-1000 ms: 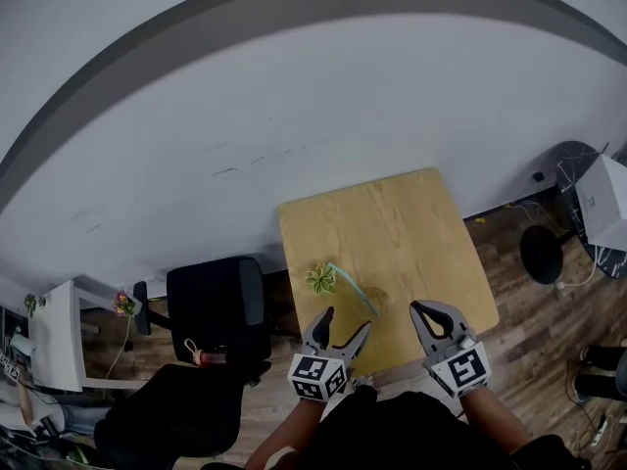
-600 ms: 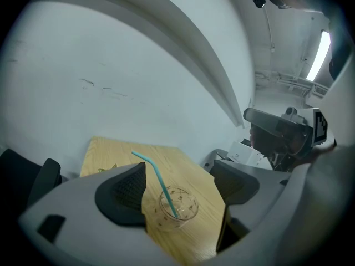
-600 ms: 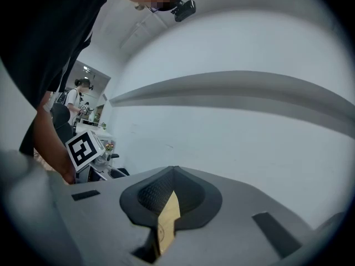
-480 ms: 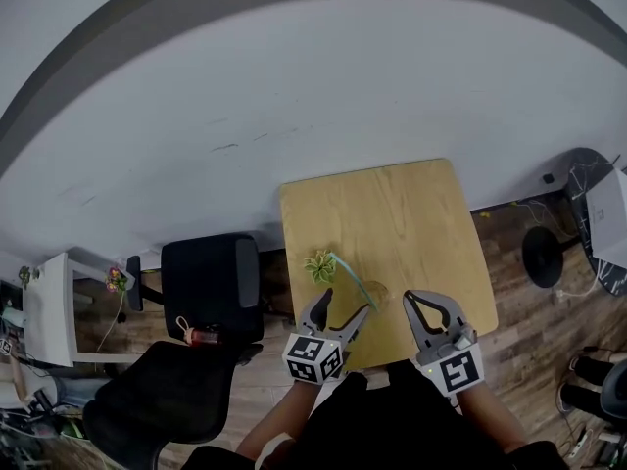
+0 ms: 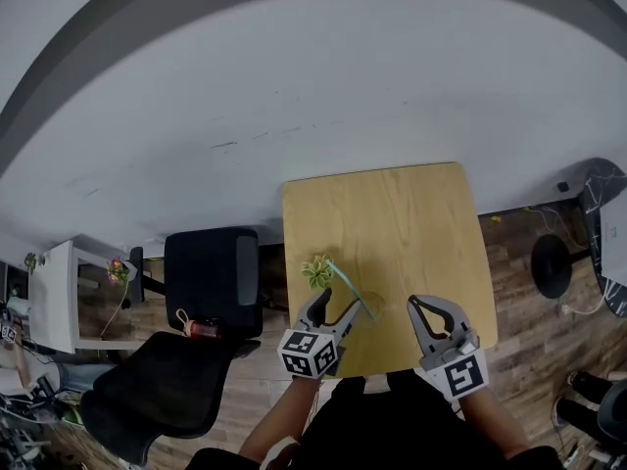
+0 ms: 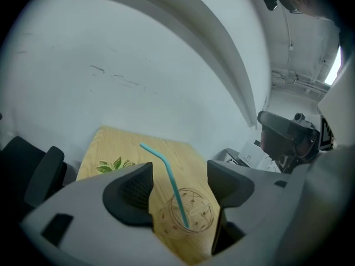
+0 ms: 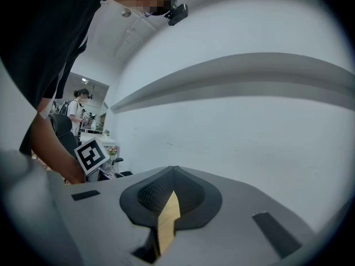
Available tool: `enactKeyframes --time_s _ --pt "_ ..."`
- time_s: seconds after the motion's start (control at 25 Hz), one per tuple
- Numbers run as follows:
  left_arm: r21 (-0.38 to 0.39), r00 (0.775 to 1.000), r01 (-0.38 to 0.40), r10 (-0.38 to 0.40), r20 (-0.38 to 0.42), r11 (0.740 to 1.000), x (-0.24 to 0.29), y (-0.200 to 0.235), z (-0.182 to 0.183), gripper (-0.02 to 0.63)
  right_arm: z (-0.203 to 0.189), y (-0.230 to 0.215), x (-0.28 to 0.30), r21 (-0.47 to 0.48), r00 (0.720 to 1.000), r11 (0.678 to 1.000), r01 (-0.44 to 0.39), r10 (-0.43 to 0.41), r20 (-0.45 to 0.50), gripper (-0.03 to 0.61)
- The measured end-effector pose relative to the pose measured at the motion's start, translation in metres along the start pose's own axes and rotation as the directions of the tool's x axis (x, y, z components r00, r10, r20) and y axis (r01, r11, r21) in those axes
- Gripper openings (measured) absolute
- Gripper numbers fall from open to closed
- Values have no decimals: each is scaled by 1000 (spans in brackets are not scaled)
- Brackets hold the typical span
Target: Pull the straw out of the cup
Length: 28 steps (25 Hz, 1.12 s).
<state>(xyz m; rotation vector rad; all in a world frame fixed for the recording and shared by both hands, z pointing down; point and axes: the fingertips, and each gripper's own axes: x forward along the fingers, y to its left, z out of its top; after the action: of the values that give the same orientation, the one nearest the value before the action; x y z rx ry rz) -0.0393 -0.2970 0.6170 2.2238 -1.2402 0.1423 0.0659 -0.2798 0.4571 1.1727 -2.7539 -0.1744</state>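
A clear cup with a domed lid (image 6: 191, 213) stands near the front edge of the wooden table (image 5: 392, 213). A teal bent straw (image 6: 172, 184) rises from the lid and leans to the left; in the head view the straw (image 5: 349, 285) slants from the cup (image 5: 375, 307) up to the left. My left gripper (image 5: 340, 304) (image 6: 178, 190) is open, its jaws have just been closing, and the cup and straw show between them untouched. My right gripper (image 5: 415, 304) (image 7: 172, 173) is shut on nothing, to the right of the cup.
A green leaf-shaped ornament (image 5: 317, 272) lies on the table left of the cup. Two black office chairs (image 5: 211, 282) stand left of the table, with a white desk (image 5: 54, 311) beyond them. A grey wall runs behind the table. People stand far off in the right gripper view.
My left gripper has come closer to the cup and dipped, and its jaws stand narrower than before. The right gripper has shifted a little and stays shut.
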Motion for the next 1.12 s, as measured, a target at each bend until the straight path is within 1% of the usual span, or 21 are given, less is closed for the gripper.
enactKeyframes --time_s 0.16,0.4,0.64,0.76,0.92,1.0,1.08,1.12 --pt "-2 1000 -5 5 -25 1000 14 -1 -6 304 -9 -8 -1 16 1000 1000 -13 13 -15 18" --pt "-45 998 -30 27 -52 999 33 8 -18 280 -14 -12 0 26 999 999 -39 39 0 18" --pt "-39 996 -54 52 -71 998 37 14 -23 217 -22 -11 0 42 998 997 -58 58 -18 18" --pt "-42 996 -55 52 -74 998 37 14 -24 185 -21 -12 0 53 998 997 -58 58 -3 18" --pt "-41 996 -54 51 -79 998 41 13 -26 160 -28 -10 0 53 997 996 -69 70 -26 18" --pt "-36 995 -58 55 -82 998 44 13 -27 158 -26 -10 1 55 998 996 -69 69 -11 18" --pt "-28 994 -68 65 -87 997 45 13 -29 140 -22 -10 2 56 997 996 -73 73 11 18" --pt "-26 994 -71 68 -88 997 45 13 -29 130 -25 -8 1 51 996 995 -83 84 -6 18"
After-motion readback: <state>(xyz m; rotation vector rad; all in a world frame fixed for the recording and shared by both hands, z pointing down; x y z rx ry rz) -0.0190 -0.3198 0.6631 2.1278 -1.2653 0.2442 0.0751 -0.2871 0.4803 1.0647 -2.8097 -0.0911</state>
